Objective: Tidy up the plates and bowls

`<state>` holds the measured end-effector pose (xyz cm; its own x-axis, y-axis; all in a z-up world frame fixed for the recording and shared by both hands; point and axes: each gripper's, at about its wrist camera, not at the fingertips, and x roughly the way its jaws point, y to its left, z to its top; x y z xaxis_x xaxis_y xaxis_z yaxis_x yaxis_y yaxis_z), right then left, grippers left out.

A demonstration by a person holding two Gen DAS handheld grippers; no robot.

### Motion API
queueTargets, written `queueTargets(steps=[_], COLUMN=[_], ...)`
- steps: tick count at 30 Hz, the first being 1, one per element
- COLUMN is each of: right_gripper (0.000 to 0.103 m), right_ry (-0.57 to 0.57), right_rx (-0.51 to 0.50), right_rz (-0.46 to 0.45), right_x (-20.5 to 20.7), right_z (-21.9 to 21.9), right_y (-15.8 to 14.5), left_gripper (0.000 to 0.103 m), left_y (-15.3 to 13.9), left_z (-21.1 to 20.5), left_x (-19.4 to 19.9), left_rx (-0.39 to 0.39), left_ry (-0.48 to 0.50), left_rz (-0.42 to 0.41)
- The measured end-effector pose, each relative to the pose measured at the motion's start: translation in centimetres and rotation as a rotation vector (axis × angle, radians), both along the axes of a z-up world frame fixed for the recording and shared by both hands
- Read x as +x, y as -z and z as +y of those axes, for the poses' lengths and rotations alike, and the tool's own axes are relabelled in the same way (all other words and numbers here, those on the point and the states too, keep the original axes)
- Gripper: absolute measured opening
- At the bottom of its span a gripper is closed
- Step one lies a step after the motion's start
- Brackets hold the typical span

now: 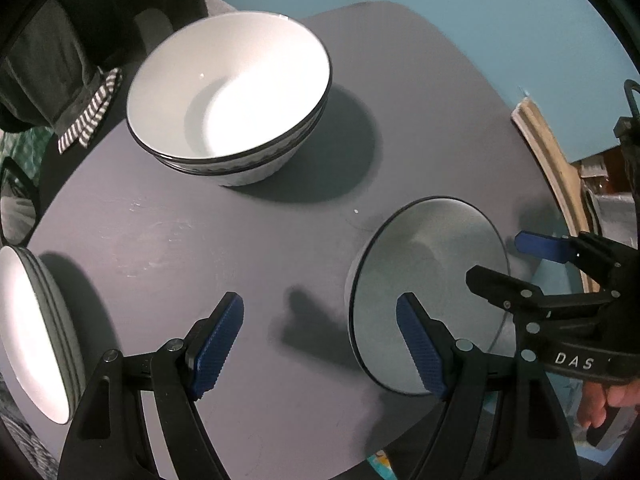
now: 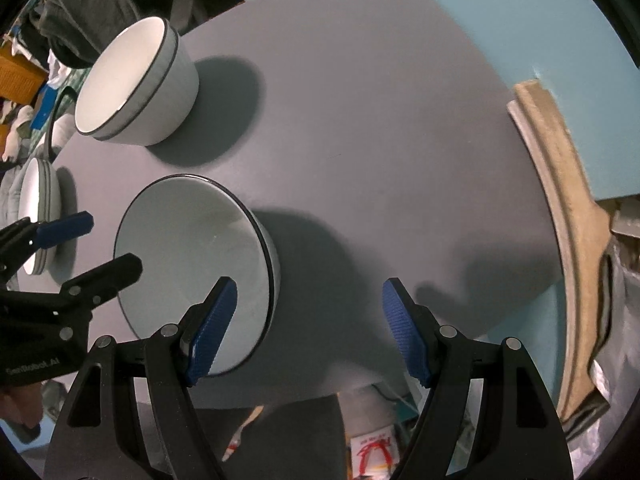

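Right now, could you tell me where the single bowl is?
The single bowl stands alone on the grey table near its front edge, between the left gripper and right gripper, nearer than the stacked bowls.

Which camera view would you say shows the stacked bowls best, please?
The left wrist view: the stacked bowls sit large and central, both rims visible. The right wrist view shows them smaller, at upper left, side-on.

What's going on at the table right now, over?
Left gripper and right gripper open, empty. Single bowl loose on table, nearest; stacked bowls and plates beyond. Nothing in the way.
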<state>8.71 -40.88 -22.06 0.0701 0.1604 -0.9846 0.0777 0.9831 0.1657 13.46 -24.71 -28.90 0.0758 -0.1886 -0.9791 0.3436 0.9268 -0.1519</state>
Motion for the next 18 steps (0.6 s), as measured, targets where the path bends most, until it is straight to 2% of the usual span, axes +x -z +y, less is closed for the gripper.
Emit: queueTargets(steps=[9,13,18], right_gripper=[0.074,0.074,0.072], right_ry=[-0.032,-0.033,-0.059], right_rx=[-0.012,-0.007,-0.004], right_rz=[0.019,0.023,0.016], right_x=[0.6,0.7,0.5], right_z=[0.2,0.2,0.5], right_y=[1.4,2.1,2.1], left_gripper=[0.079,0.071,0.051], left_y=[2.0,2.5,2.9], left_z=[0.2,0.7,1.0], left_x=[0.5,0.8,0.6], left_rx=[0.007,-0.007,-0.035], left_ry=[-0.041,-0.067,-0.062], left_rz=[0.039,0.061,0.089])
